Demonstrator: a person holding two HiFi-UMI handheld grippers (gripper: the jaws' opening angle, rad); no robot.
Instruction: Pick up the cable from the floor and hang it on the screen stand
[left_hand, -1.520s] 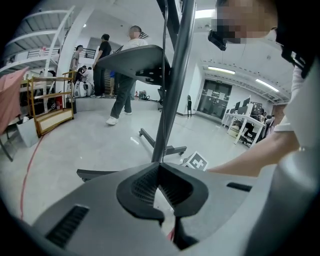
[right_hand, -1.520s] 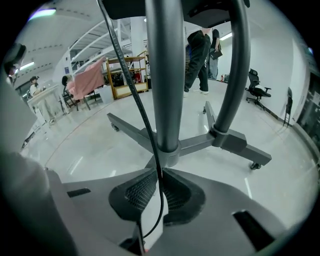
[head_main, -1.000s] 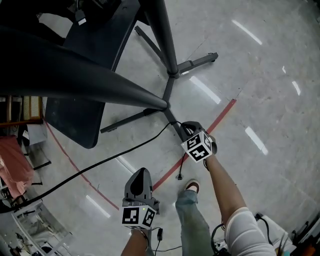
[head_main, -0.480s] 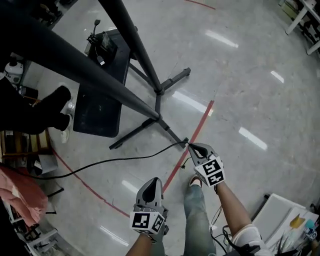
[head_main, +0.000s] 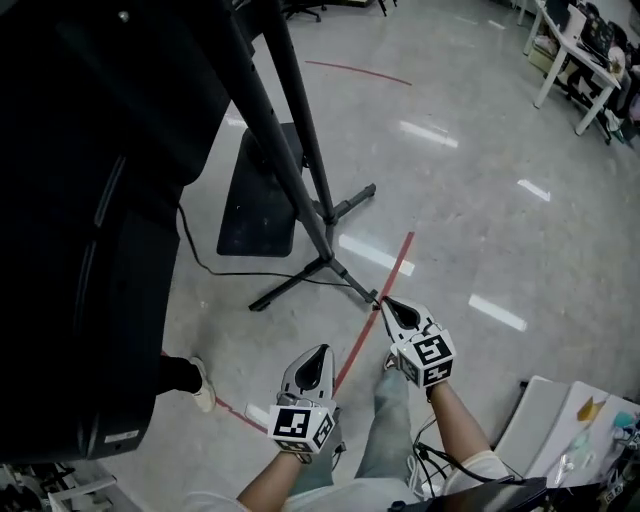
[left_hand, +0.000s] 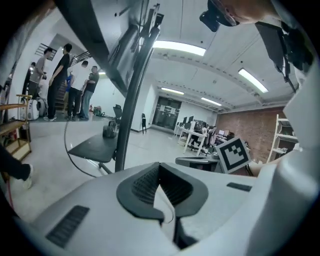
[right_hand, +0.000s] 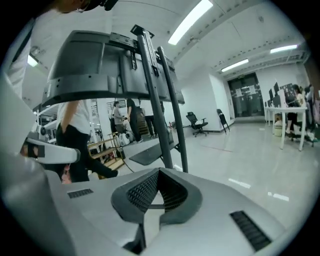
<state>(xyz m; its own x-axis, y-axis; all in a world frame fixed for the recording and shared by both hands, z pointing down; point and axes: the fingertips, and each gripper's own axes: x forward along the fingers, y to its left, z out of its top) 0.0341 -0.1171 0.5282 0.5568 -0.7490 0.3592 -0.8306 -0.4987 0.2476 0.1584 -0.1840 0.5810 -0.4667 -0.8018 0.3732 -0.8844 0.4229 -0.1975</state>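
Head view: the right gripper (head_main: 386, 303) pinches one end of the cable (head_main: 235, 273) just beside a foot of the screen stand (head_main: 300, 150). The lift looks begun and the hanging is not yet done.

Left gripper view: the left gripper (left_hand: 160, 167) has its jaws together and empty, with the cable (left_hand: 66, 150) arcing well ahead.

Right gripper view: the right gripper (right_hand: 159, 172) is closing its jaws tight on the thin cable (right_hand: 156, 206).

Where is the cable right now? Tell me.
In the head view the cable loops down from the screen at left and runs past the foot of the screen stand to the right hand-held gripper, whose jaws pinch it near centre.
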